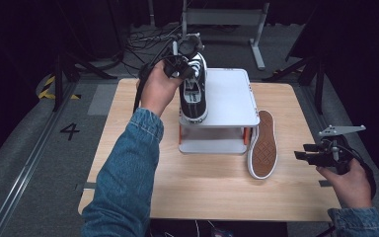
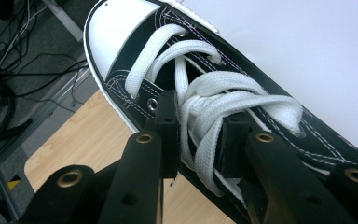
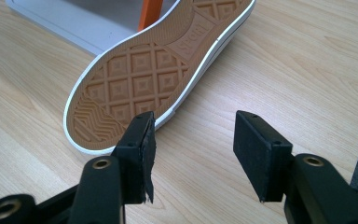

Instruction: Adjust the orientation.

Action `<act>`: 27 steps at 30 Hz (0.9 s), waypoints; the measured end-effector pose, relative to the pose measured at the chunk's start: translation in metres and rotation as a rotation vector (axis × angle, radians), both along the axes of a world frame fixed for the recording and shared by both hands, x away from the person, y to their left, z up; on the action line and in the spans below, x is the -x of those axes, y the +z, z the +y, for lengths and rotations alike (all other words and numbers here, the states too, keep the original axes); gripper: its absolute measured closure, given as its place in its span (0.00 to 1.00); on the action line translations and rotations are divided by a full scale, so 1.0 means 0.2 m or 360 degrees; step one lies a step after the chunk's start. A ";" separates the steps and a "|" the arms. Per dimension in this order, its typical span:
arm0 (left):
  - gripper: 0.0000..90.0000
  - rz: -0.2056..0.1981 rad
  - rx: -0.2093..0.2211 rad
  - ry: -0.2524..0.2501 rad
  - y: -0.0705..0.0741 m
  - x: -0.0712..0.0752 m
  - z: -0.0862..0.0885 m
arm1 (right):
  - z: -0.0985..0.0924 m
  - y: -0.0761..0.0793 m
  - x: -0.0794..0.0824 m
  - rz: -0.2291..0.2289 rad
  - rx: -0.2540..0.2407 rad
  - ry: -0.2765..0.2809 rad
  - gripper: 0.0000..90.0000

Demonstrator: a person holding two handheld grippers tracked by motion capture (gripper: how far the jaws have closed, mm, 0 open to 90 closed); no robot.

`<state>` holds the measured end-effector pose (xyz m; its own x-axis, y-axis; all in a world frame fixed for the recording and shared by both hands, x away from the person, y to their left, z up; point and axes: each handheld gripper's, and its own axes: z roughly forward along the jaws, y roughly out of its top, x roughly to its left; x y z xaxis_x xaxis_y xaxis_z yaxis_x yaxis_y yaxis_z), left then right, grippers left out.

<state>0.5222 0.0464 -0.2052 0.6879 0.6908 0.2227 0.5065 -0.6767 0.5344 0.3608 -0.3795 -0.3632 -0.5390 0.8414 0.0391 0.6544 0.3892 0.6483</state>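
Observation:
A black-and-white sneaker (image 1: 195, 98) stands on top of a small white two-level stand (image 1: 229, 96) at mid-table. My left gripper (image 1: 186, 74) is over its far part, and in the left gripper view its jaws pinch the white laces (image 2: 223, 100), left gripper (image 2: 198, 142) shut on them. The second sneaker (image 1: 263, 145) leans on its side against the stand's right side, its brown sole (image 3: 144, 79) facing out. My right gripper (image 1: 307, 156) hovers open at the table's right edge; in its own view the right gripper (image 3: 193, 149) is just short of that sole, holding nothing.
The wooden table (image 1: 202, 190) has free room in front of the stand and at its left. The stand has an orange leg (image 3: 149, 11) near the leaning shoe. Beyond the table are a metal frame (image 1: 227, 17), floor cables, and a floor marking "4" (image 1: 70, 131).

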 end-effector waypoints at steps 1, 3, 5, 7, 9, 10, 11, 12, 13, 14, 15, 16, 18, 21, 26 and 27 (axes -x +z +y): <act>0.84 0.0006 -0.0010 0.0009 -0.01 -0.02 -0.01 | 0.00 0.00 0.00 0.0001 0.0000 0.0003 0.55; 0.84 0.0007 -0.0026 0.0025 -0.03 -0.05 -0.03 | 0.00 0.00 0.00 -0.0004 -0.0004 0.0007 0.55; 0.84 0.0007 -0.0046 0.0025 -0.05 -0.07 -0.06 | 0.00 0.00 0.00 -0.0004 -0.0002 0.0006 0.55; 0.84 0.0008 -0.0060 0.0021 -0.06 -0.09 -0.09 | 0.00 0.00 0.00 -0.0001 -0.0007 0.0001 0.55; 0.84 0.0014 -0.0070 0.0022 -0.07 -0.11 -0.11 | 0.01 0.00 0.00 0.0000 -0.0006 0.0006 0.55; 0.84 0.0014 -0.0075 0.0021 -0.08 -0.12 -0.12 | 0.01 0.00 0.00 0.0001 -0.0005 0.0009 0.55; 0.84 0.0016 -0.0089 0.0018 -0.09 -0.13 -0.14 | 0.01 0.00 0.00 0.0002 -0.0006 0.0011 0.55; 0.84 0.0021 -0.0095 0.0023 -0.10 -0.13 -0.15 | 0.01 0.00 0.00 0.0000 -0.0005 0.0015 0.55; 0.84 0.0026 -0.0111 0.0017 -0.11 -0.14 -0.17 | 0.01 0.00 0.00 -0.0001 -0.0006 0.0017 0.55; 0.83 0.0038 -0.0121 0.0010 -0.12 -0.15 -0.18 | 0.01 0.00 0.00 -0.0002 -0.0011 0.0017 0.55; 0.83 0.0041 -0.0127 0.0006 -0.12 -0.15 -0.20 | 0.01 0.00 0.00 0.0004 -0.0015 0.0013 0.55; 0.83 0.0053 -0.0125 0.0003 -0.13 -0.15 -0.21 | 0.00 0.00 0.00 0.0004 -0.0014 0.0013 0.55; 0.83 0.0061 -0.0119 0.0000 -0.14 -0.16 -0.22 | 0.00 0.00 0.00 0.0005 -0.0012 0.0013 0.55; 0.83 0.0070 -0.0162 0.0002 -0.16 -0.18 -0.25 | 0.00 0.00 0.00 0.0007 -0.0018 0.0016 0.55; 0.70 0.0056 -0.0113 -0.0004 -0.18 -0.18 -0.26 | 0.00 -0.01 0.00 0.0009 -0.0015 0.0011 0.55; 0.63 0.0053 -0.0100 0.0007 -0.18 -0.18 -0.25 | 0.00 -0.01 0.00 0.0007 -0.0015 0.0012 0.55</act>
